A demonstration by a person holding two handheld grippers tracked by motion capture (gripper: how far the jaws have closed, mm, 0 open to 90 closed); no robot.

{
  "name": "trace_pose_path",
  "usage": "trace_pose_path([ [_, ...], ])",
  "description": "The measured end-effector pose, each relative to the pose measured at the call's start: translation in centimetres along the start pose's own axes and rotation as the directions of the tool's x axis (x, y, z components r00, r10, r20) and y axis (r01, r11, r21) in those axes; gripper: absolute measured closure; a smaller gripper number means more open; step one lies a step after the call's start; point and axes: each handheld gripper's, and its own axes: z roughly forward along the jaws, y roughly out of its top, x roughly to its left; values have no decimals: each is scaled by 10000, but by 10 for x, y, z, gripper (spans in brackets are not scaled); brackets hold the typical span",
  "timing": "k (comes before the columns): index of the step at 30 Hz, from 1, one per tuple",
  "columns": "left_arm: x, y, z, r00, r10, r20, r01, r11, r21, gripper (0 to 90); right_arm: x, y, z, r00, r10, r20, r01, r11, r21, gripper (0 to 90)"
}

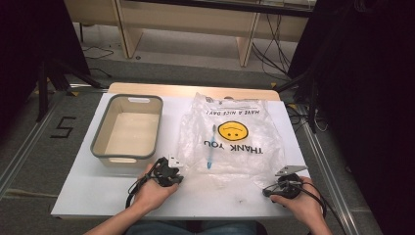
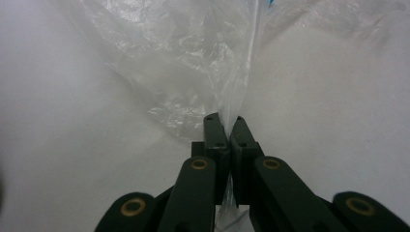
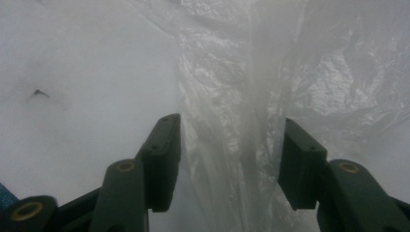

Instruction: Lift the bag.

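Looking down from the high view, I see a clear plastic bag (image 1: pixel 230 142) lying flat on the white bench (image 1: pixel 98 196), its printed smiley face and lettering upside down to me. A blue toothbrush (image 1: pixel 211 147) lies lengthwise within the bag's outline; whether it sits inside or on top I cannot tell. A grey-rimmed basin (image 1: pixel 128 128) stands just beside the bag, on its left. My left gripper (image 1: pixel 171 175) rests at the bag's near left corner and my right gripper (image 1: pixel 280 186) at its near right corner; from this height both sets of fingers are too small and too covered by my hands to judge.

Left gripper view: the fingers (image 2: pixel 215 130) are pressed together on a thin fold of the bag's film, which rises taut from between them. A blue scrap at the top edge is cut off.

Right gripper view: the fingers (image 3: pixel 164 145) stand spread, with a gathered ridge of the film between them. Contact with either finger is unclear. A small dark mark (image 3: pixel 38 93) shows on the bench.
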Motion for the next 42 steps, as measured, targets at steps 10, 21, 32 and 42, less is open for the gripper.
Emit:
trace_pose_path([
  [10, 0, 2, -5, 9991, 420, 98, -416, 9986, -328, 889, -7, -2, -1, 9998, 185, 18, -185, 9998, -121, 717],
  [21, 1, 5, -19, 9981, 615, -100, -623, 9918, -1115, 890, -19, -6, -6, 9926, 1170, -331, -1192, 9900, -753, 900],
  [32, -8, 14, -36, 9954, 942, -187, -960, 9725, -2123, 890, -24, -2, -28, 9860, 1582, 526, -1430, 9648, -2209, 900],
  [42, -13, 24, -50, 9934, 1128, -217, -1145, 9563, -2692, 891, -24, 3, -43, 9772, 1702, 1267, -1216, 9386, -3227, 900],
])
